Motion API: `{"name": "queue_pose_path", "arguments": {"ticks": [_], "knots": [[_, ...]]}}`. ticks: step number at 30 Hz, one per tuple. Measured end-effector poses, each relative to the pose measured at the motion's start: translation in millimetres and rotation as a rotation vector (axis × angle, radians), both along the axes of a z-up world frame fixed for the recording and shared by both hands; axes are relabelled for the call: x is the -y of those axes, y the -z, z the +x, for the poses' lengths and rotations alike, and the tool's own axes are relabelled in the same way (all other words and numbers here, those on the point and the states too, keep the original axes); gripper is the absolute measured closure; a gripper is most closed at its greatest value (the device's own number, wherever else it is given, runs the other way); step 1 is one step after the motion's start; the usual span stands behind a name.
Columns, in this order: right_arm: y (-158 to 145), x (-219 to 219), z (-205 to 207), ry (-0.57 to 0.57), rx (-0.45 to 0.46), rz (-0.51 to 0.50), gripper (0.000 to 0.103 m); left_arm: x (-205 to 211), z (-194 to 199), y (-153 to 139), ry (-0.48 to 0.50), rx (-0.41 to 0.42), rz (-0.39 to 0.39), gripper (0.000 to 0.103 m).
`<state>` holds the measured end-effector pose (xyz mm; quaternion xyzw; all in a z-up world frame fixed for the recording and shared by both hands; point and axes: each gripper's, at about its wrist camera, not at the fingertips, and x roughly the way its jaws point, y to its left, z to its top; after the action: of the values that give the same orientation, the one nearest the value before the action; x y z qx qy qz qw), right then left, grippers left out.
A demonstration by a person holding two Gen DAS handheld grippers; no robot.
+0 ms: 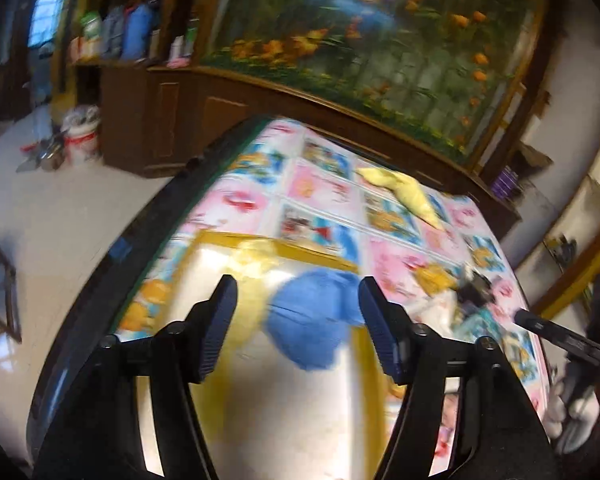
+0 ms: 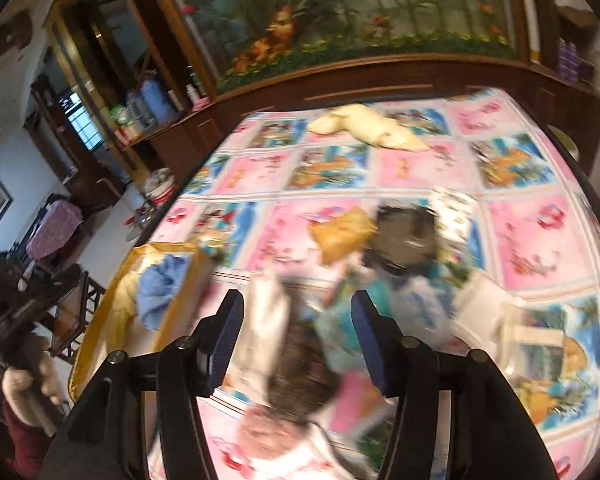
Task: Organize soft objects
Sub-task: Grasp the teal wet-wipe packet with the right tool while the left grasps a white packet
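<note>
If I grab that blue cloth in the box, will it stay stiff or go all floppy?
Probably floppy: the blue cloth lies bunched in rounded folds, so it should droop from the gripper. It looks light, and it likely won't roll or slip much. It rests against a yellow cloth in the box, which might drag along.

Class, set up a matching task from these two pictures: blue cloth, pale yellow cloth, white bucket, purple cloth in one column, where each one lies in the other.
Things:
1. blue cloth
2. pale yellow cloth
3. white bucket
4. purple cloth

Places:
A. on the floor by the cabinet
B. in the yellow-rimmed box
C. far side of the table
D. draped over furniture away from the table

Pairs: 1-B, 2-C, 3-A, 4-D
</note>
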<state>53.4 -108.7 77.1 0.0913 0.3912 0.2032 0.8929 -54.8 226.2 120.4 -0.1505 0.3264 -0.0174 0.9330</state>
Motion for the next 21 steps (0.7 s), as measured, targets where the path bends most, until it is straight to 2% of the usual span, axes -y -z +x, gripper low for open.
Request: {"name": "queue_pose_path", "arguments": {"ticks": [3,5,9,10,12,15,18,21], "knots": [[18.2,26.0,-2.8,0.049,-0.049,0.025,0.047,45.9,8.4,3.5,0.106,-0.046,-0.006,0.034],[28.5,36.4,-5.4,0.067,-0.073,0.044,0.047,75.4,18.4,15.9,0.169,-0.098,-0.027,0.034],[39.5,49.2,-10.3,0.058,-0.089,0.077,0.047,128.8,43.2,38.9,0.228,-0.203,-0.027,0.034],[39.8,49.6,-10.7,0.049,-0.084,0.077,0.047,140.2,50.0,43.2,0.237,-0.217,-0.015,0.034],[40.0,49.8,-10.3,0.03,-0.072,0.064,0.047,159.7,66.1,54.5,0.228,-0.248,0.058,0.034],[39.8,41.8,-0.6,-0.015,-0.047,0.023,0.047,171.0,83.7,72.6,0.2,-0.291,0.152,0.034],[42.2,27.5,16.3,-0.055,-0.023,-0.035,0.047,174.4,96.5,87.2,0.205,-0.328,0.166,0.034],[51.3,15.2,33.7,-0.085,-0.023,-0.09,0.05,179.5,102.8,88.9,0.215,-0.32,0.198,0.034]]}}
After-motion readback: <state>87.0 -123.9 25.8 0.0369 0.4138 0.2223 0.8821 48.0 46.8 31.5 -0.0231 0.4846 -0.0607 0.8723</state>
